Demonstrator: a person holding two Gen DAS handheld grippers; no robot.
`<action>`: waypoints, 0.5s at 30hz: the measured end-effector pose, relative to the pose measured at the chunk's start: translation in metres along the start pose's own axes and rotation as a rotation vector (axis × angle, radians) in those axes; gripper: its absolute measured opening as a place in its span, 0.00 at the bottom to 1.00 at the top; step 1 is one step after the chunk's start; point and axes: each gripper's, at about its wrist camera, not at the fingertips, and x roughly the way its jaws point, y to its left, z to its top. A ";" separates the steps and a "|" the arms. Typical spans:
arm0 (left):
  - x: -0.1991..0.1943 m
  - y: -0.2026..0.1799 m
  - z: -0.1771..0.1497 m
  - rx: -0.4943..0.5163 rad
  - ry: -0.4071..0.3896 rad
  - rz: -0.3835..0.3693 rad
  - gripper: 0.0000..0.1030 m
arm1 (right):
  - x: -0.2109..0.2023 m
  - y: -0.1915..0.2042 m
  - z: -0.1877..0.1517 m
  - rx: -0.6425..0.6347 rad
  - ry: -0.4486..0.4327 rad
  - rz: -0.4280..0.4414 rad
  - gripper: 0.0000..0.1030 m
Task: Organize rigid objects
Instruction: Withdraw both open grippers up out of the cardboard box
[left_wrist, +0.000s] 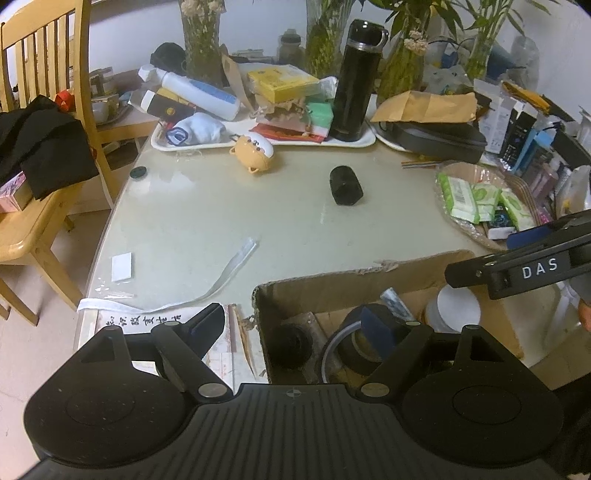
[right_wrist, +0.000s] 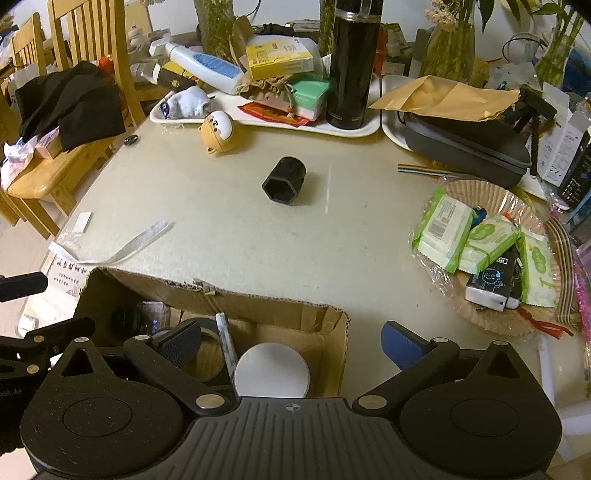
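A black hexagonal socket (left_wrist: 345, 185) lies on its side in the middle of the table; it also shows in the right wrist view (right_wrist: 284, 180). A torn cardboard box (left_wrist: 347, 286) at the near edge holds a roll of black tape (left_wrist: 360, 345), a white round lid (left_wrist: 458, 308) and other parts; the box (right_wrist: 266, 299) shows in the right wrist view too. My left gripper (left_wrist: 295, 328) is open and empty above the box. My right gripper (right_wrist: 291, 343) is open and empty over the box's right end.
A yellow bear toy (left_wrist: 253, 149) and a small black cap (left_wrist: 138, 172) lie near a cluttered white tray (left_wrist: 258, 142) with a black flask (left_wrist: 356, 81). A basket of wipes (right_wrist: 495, 251) sits right. A wooden chair (left_wrist: 44, 122) stands left. A white strip (left_wrist: 207, 280) lies near.
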 end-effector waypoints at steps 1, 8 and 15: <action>-0.001 0.000 0.001 -0.002 -0.007 -0.003 0.79 | -0.001 -0.001 0.000 0.004 -0.005 0.000 1.00; -0.008 0.001 0.004 -0.013 -0.053 -0.018 0.79 | -0.002 -0.006 0.005 0.043 -0.042 0.006 1.00; -0.011 0.001 0.012 0.018 -0.098 -0.004 0.79 | -0.002 -0.006 0.009 0.041 -0.067 -0.003 1.00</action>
